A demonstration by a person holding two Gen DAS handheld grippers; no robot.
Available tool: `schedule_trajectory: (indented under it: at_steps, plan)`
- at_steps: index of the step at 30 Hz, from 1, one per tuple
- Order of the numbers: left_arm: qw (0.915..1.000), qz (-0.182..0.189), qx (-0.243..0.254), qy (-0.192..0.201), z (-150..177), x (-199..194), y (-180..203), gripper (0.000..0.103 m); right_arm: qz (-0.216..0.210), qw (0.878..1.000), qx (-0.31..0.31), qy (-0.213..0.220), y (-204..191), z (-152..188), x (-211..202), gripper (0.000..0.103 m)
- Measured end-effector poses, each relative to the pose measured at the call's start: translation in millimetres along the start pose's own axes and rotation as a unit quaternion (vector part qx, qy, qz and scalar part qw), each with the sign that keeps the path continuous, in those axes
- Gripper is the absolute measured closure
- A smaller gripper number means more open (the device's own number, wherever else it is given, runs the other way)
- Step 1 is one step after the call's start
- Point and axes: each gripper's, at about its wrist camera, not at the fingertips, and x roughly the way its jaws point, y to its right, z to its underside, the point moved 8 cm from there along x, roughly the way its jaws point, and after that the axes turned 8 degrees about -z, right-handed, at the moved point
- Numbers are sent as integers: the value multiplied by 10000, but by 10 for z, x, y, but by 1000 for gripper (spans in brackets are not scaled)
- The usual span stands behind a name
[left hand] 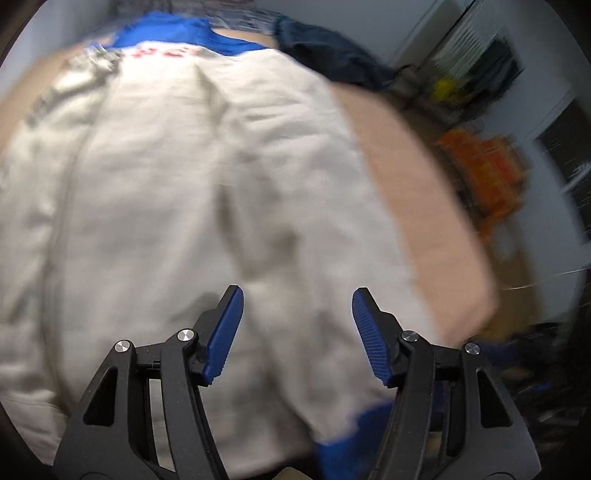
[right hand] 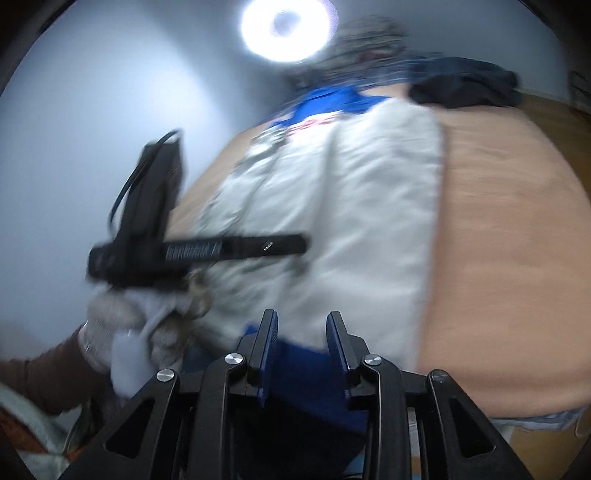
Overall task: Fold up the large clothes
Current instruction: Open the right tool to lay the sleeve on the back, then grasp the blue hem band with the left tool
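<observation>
A large off-white garment [left hand: 192,206] with blue trim and red lettering lay spread lengthwise on the tan bed [left hand: 417,199], wrinkled, its blue hem at the near edge. Left tongs [left hand: 297,301] and right tongs [right hand: 301,323] hovered released above it.

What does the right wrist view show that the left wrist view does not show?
Only the right wrist view: a round ceiling lamp, a gloved hand holding the left gripper's body, and the right gripper, jaws apart.

Only the left wrist view: the left gripper seen along its open fingers, orange clutter and shelves.

Both: the white garment with blue trim, the tan bed surface, dark clothes behind.
</observation>
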Motion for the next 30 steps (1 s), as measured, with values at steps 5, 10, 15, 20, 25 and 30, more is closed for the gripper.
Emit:
schedule_trajectory:
  at_steps: [5,10,15,20,25,30]
  plan:
    - [9985,-163,-518,-52,125,61,-408,44,324,9989,342,7,376,-24,45,72]
    - [9960,324,-831,-25,238,-27,-590,56,36,9965,834,-20,608,-31,156,70]
    - [9953,466,-853,-50,292,-64,-537,57,-207,9948,992,-132,677,-43,245,68]
    - [9981,346,-502,-26,316,-49,-419,57,-245,9924,1187,-223,796,-19,326,76]
    - [9994,116,-279,173,404,-184,-379,57,-205,9889,1468,-114,912,-36,280,55]
    - [9979,208,-32,616,432,-499,-221,57,-410,9823,1824,-126,1021,-8,330,45]
